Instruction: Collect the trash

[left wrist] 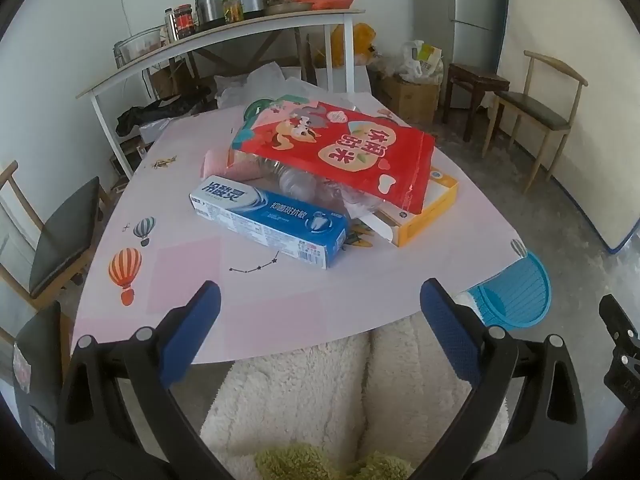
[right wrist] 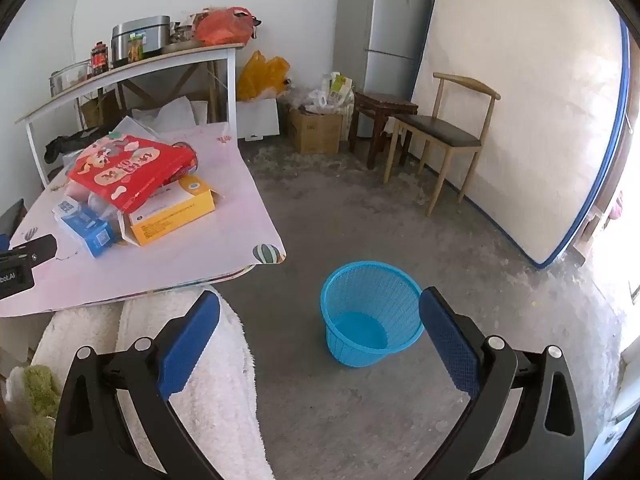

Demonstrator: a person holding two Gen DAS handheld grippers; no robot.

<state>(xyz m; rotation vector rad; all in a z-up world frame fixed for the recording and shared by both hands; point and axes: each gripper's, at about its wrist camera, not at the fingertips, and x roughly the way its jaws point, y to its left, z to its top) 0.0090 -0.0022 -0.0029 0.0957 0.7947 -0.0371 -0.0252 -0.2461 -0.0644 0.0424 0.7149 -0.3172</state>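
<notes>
While you sat at the near edge of the table, both tools were held low over your lap and neither had taken anything. Your left gripper pointed down toward the tabletop with its blue pads spread fully apart and nothing between them. Your right gripper was released just as wide and aimed at the floor, where the blue mesh bin stood empty, just beside the table's corner.

All the trash lay in one heap near the middle of the table, well apart from either tool. Nearest you was a blue toothpaste box lying flat on its long side. Behind it, a crumpled clear plastic bottle sat half hidden under a large red snack bag. A yellow carton, one end flap open, lay partly beneath that bag on the right.

Everything there looked light and probably empty — none of it should strain a grip. The toothpaste box appeared stiff enough to be pinched across its narrow width near the middle. The red bag seemed soft and slippery, so a bunched edge would likely hold better than its flat face. The bottle would probably give and crackle under pressure — the neck may be the firmest place.
</notes>
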